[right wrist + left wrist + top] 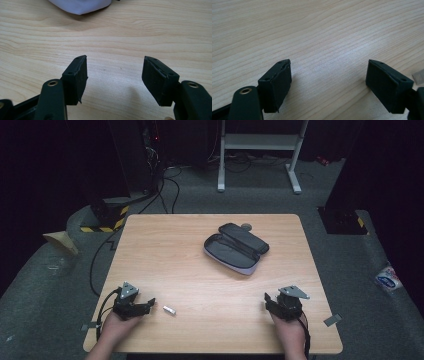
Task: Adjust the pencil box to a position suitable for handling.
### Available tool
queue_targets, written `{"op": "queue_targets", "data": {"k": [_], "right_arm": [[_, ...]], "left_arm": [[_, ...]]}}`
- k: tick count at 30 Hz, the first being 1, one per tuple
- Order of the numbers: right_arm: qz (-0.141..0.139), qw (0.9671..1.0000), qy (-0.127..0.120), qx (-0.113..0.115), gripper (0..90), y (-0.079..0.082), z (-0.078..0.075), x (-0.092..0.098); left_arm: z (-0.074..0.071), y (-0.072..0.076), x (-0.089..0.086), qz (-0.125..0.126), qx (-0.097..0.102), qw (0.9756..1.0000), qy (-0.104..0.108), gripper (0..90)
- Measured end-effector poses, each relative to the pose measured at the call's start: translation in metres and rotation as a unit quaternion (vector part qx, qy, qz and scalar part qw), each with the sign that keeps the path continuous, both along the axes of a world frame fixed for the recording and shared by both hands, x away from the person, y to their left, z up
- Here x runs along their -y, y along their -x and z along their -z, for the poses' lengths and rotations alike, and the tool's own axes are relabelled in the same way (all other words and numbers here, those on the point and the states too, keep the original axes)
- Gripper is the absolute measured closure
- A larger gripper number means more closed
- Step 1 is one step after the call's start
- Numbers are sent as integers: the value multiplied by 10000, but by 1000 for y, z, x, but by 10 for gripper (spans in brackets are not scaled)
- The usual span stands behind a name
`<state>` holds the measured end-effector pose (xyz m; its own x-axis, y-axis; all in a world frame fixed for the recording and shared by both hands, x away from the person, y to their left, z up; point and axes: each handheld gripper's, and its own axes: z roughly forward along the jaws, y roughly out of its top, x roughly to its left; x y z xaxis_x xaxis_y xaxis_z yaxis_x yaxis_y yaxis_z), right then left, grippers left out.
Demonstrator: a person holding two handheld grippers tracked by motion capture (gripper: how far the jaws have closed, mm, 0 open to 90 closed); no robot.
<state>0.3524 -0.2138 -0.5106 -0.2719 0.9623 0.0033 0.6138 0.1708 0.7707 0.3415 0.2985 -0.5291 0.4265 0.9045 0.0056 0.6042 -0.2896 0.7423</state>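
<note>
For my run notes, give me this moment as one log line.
left gripper: jaws open, empty | right gripper: jaws open, empty | small white piece: beside left gripper | open case: mid-table, untouched

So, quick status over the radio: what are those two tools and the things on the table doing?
Left tool open, empty, low on table. Right tool open, empty. Small white piece beside left tool, untouched. Open case mid-table, path clear.
</note>
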Motion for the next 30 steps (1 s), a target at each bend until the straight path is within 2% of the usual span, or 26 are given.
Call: {"op": "queue_targets", "data": {"k": [3, 10, 16, 26, 30], "right_arm": [[-61, 9999, 32, 86, 387, -2, -4, -5], [-46, 9999, 20, 110, 399, -9, -11, -9], [-67, 9998, -38, 203, 402, -21, -22, -17], [-129, 9994, -3, 319, 425, -43, -39, -28], [-65, 9994, -41, 329, 423, -48, -43, -32]], "left_arm": [[0, 0, 0, 8, 4, 10000, -11, 210], [0, 0, 0, 1, -1, 10000, 1, 210], [0, 0, 0, -2, -1, 10000, 2, 210], [0, 0, 0, -1, 0, 10000, 1, 210], [0, 0, 0, -3, 0, 10000, 2, 210]]}}
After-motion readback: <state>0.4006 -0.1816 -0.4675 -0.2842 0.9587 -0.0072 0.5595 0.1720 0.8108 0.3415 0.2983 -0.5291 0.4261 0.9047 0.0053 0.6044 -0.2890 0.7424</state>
